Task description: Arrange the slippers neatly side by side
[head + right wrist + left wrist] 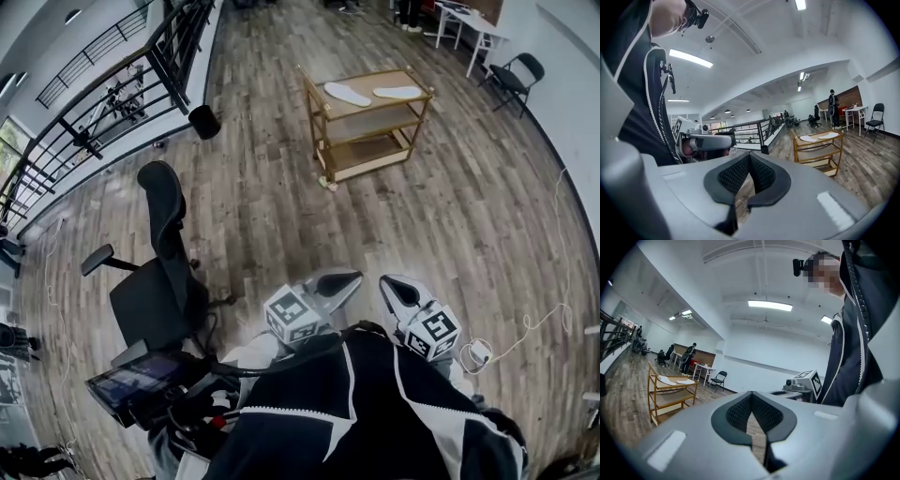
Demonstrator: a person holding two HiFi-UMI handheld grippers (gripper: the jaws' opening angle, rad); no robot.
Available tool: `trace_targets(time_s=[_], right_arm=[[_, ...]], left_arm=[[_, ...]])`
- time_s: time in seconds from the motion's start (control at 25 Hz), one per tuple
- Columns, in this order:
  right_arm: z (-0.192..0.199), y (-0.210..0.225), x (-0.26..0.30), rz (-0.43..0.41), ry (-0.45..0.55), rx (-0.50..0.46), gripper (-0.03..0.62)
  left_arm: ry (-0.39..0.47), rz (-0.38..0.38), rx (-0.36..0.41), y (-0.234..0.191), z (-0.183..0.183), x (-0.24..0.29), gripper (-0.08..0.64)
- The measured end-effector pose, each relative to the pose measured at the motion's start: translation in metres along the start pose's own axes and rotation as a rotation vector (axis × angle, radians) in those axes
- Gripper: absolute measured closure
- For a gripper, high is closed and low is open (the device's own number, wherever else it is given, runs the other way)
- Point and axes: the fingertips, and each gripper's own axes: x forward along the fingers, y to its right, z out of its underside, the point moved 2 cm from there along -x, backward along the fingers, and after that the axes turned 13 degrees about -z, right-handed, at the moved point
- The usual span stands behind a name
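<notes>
Head view: we had the left gripper (353, 278) and right gripper (387, 282) side by side in front of the person's dark jacket (375, 403), both pressed together and empty. The first white flat slipper (347, 93) and second white flat slipper (398, 92) lay apart on the top shelf of a three-tier wooden cart (323, 117), well away across the grey plank floor (281, 206). A black office chair (159, 281) stood to the left. Left gripper view: we saw the left gripper (751, 405) with jaws together on nothing, cart (652, 397) far left. Right gripper view: right gripper (749, 165) likewise closed and empty, cart (839, 147) at right, slippers on top.
</notes>
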Motion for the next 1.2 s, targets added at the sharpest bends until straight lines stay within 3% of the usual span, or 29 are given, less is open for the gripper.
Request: trace_targets(time_s=[0.2,0.44,0.68,0.92,1.2], right_arm=[[-0.010,0.005,0.053,-0.006,-0.011,0.002,0.589],[-0.011,0.009,0.111,-0.020,-0.016,0.001,0.589],[-0.009,0.011,0.129,-0.016,-0.034,0.023,0.589],[-0.013,0.023,0.131,0.003,-0.020,0.052,0.589],[-0.008,0.051,0.128,-0.004,-0.017,0.066,0.589]], left_arm=[[0.000,-0.006,0.106,-0.043,-0.005,-0.016,0.545],[-0.008,-0.032,0.074,-0.094,-0.006,-0.034,0.545],[-0.014,-0.024,0.020,-0.113,0.004,-0.042,0.545],[-0.030,0.000,0.089,-0.117,0.005,-0.031,0.545],[-0.049,-0.024,0.060,-0.128,0.009,-0.008,0.545]])
